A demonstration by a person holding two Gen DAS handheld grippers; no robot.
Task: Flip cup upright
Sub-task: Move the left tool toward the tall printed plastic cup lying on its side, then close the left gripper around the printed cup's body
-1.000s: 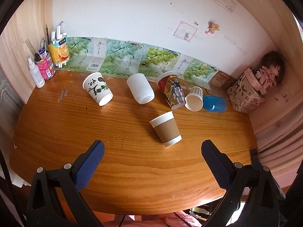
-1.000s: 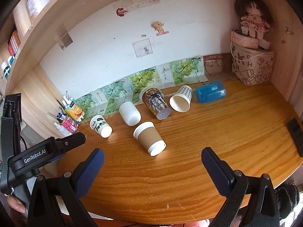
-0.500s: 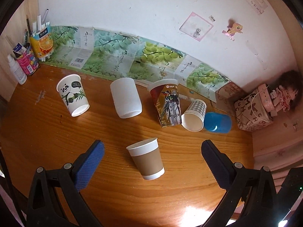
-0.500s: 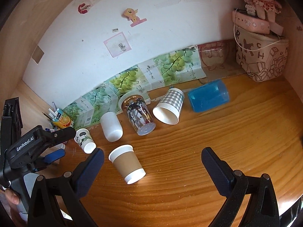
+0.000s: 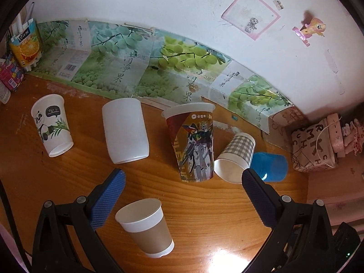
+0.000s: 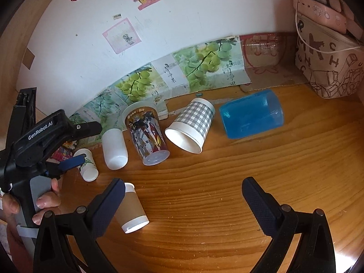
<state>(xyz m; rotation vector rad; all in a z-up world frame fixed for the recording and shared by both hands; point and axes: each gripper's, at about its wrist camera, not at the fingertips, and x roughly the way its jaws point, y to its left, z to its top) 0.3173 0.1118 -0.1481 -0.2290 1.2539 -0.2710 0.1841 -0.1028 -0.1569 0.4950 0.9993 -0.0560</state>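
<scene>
Several cups lie on their sides on the wooden desk point(image 5: 204, 209): a panda cup point(image 5: 52, 125), a white plastic cup point(image 5: 124, 130), a robot-print cup point(image 5: 193, 142), a checked cup point(image 5: 236, 157), a blue cup point(image 5: 269, 167) and a brown-sleeved paper cup point(image 5: 146, 227). My left gripper point(image 5: 182, 182) is open, above the desk, with the brown cup just below its left finger. My right gripper point(image 6: 182, 191) is open and empty over the desk front; the brown cup point(image 6: 130, 211) lies behind its left finger. The checked cup point(image 6: 192, 125) and blue cup point(image 6: 252, 113) lie ahead of it.
A patterned bag point(image 6: 329, 66) with a pink case on top stands at the back right corner. Juice carton and pen holders point(image 5: 22, 43) stand at the back left. Grape-print cartons point(image 5: 136, 63) line the wall. The left gripper's body point(image 6: 45, 136) shows at left in the right wrist view.
Both grippers have moved forward and down toward the cups. The cups now look larger and nearer. The cups themselves have not moved.
</scene>
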